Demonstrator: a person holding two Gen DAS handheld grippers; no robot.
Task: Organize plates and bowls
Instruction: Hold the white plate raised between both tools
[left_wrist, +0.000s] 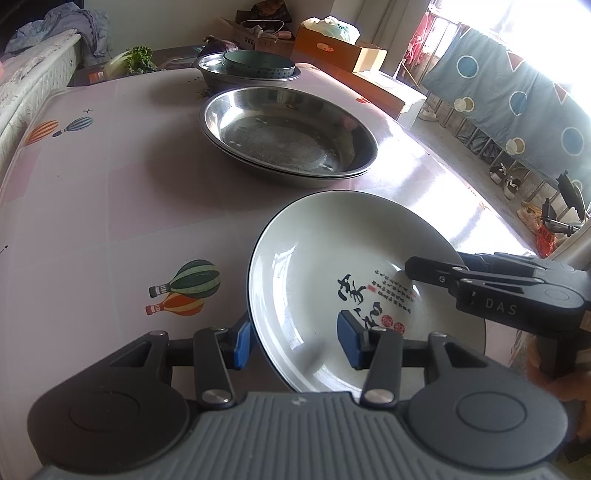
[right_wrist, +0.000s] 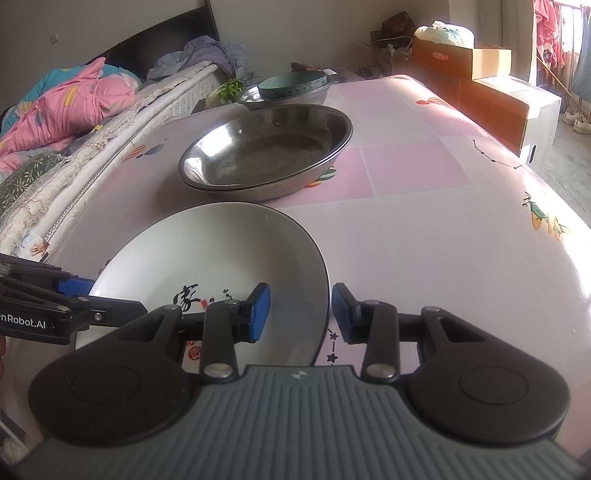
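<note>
A white plate (left_wrist: 332, 243) (right_wrist: 207, 251) with black calligraphy sits low over the near end of the pink tablecloth (left_wrist: 110, 206). My left gripper (left_wrist: 295, 341) is shut on its left rim, one blue pad outside and one on the inner face. My right gripper (right_wrist: 301, 314) is shut on the opposite rim in the same way. Each gripper's fingers (left_wrist: 428, 271) (right_wrist: 75, 286) show in the other's view. Beyond the plate lie two nested steel basins (left_wrist: 288, 136) (right_wrist: 266, 147). Farther back a teal bowl (left_wrist: 258, 62) (right_wrist: 291, 85) rests inside another steel basin (left_wrist: 210, 68).
A bed with bedding (right_wrist: 55, 110) runs along the table's left side. Leafy greens (left_wrist: 138, 57) lie at the far end. Cardboard boxes (left_wrist: 340, 48) stand behind and right of the table. A drying rack with a patterned cloth (left_wrist: 517, 96) stands farther right.
</note>
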